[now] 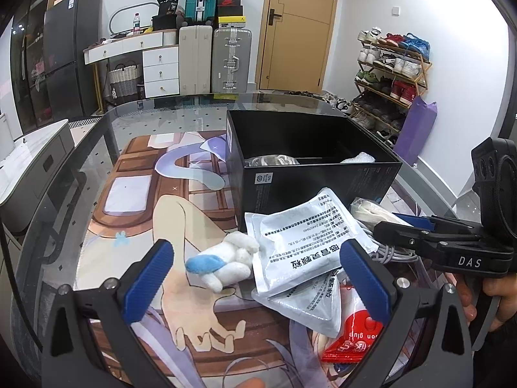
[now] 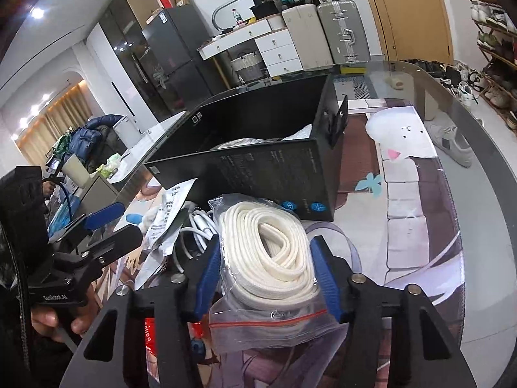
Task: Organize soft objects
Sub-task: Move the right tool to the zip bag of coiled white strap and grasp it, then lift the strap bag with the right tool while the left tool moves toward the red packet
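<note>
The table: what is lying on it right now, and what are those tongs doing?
black box: one, open, middle of the table.
plush toy: one, white and blue, between the left tongs' fingers, untouched.
white sachets: two, overlapping, in front of the box.
red packet: one, under the sachets' near edge.
grey cable: one coil, beside the sachets.
bag of cream cord: one, clear zip bag.
left tongs: open, empty.
right tongs: closed on the cord bag.

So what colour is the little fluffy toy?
The toy is white with a blue patch, best seen from the left wrist.
</note>
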